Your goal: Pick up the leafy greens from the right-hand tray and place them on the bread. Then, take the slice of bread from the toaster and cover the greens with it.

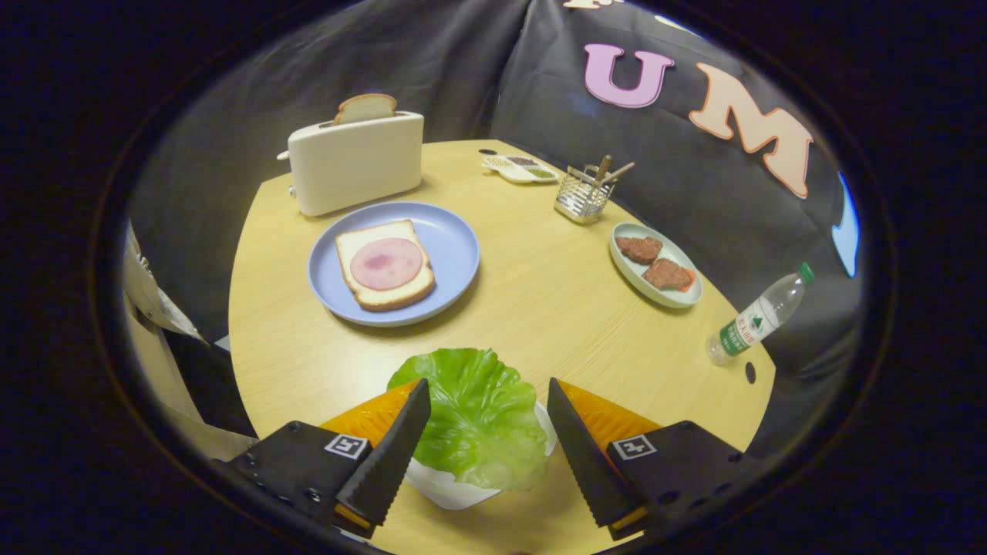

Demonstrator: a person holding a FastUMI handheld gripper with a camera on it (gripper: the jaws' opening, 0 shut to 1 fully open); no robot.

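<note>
the step in hand is judged to be the pick-up of the lettuce leaf (478, 416), which lies on a small white dish (455, 486) near the table's (540, 301) front edge, directly between the two fingers. the gripper (488, 447) is spread wide, grasping nothing; one finger stands at each side of the leaf, and whether the left finger brushes the leaf's edge cannot be told.

to do this well, the fingers should be lowered a little so that the leaf itself is caught and not the dish rim beneath it. the closing should be gentle and centred, since a leaf like this is thin and would probably fold or slip if pinched at one edge only. the dish is light-looking and could be dragged along if the rim is nipped, so a clean lift straight up is advised.

the gripper is held low over the table's near edge and pointed forward and downward, with the fingers roughly level with each other. beyond them, a blue plate (393, 262) carries a slice of bread (384, 264) topped with a round of ham (385, 263); behind that, a toaster (356, 162) holds a second slice (365, 108) standing out of its slot. a carry forward and slightly left would be needed.
</note>
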